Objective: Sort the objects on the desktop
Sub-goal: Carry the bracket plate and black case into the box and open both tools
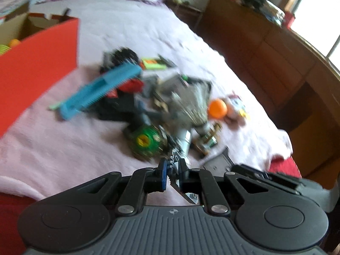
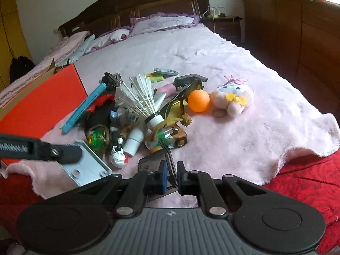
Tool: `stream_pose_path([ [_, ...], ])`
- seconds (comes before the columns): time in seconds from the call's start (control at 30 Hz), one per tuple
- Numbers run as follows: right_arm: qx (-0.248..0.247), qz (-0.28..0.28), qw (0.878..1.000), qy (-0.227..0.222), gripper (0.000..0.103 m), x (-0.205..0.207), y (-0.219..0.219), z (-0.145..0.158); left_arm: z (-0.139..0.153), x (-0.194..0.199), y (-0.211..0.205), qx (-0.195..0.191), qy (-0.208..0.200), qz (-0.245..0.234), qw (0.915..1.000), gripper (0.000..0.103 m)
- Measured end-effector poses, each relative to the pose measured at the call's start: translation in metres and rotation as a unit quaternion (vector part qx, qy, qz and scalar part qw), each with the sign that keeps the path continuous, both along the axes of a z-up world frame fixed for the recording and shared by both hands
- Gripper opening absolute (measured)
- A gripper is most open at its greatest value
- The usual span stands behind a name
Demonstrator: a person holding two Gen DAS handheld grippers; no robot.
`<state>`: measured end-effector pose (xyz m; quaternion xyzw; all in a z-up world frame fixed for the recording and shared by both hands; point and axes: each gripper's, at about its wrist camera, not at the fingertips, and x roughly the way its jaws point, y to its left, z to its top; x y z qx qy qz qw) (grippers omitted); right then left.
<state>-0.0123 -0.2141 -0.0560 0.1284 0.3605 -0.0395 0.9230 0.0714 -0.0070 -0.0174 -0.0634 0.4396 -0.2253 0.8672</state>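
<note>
My pile sits on a bed [image 2: 212, 48] spread with a fluffy pink blanket [image 2: 244, 131]. Taking the orange ball [image 2: 198, 101] as the mark: a pink plush toy [image 2: 233, 99] lies just right of it, a blue comb [image 2: 85, 108] and red box [image 2: 42, 106] well left, pillows [image 2: 161, 23] far behind.

Toy pile [image 1: 161, 106] motion-blurred, indistinct

Free room: the pink blanket [image 2: 244, 127] right of the plush toy [image 2: 232, 99] is bare.
Obstacles: the toy heap [image 2: 138, 110] is dense; the red box [image 2: 42, 102] is on its left.
</note>
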Motion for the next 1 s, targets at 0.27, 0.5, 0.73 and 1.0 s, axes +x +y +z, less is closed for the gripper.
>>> stream_pose_path([
  [0.27, -0.004, 0.023, 1.000, -0.002, 0.010, 0.003, 0.014, 0.004, 0.052, 0.028, 0.061, 0.020, -0.066, 0.071, 0.9951, 0.012],
  [0.5, -0.005, 0.033, 0.999, 0.005, 0.010, 0.005, 0.020, 0.003, 0.098, 0.084, 0.127, 0.062, -0.108, 0.155, 0.9801, 0.013],
  [0.73, -0.008, 0.036, 0.999, 0.005, 0.010, 0.006, 0.021, 0.008, 0.101, 0.131, 0.159, 0.127, -0.070, 0.218, 0.9651, 0.033],
  [1.0, 0.009, 0.054, 0.999, 0.005, 0.010, 0.017, 0.029, 0.020, 0.089, 0.109, 0.143, 0.156, -0.085, 0.198, 0.9640, 0.057],
])
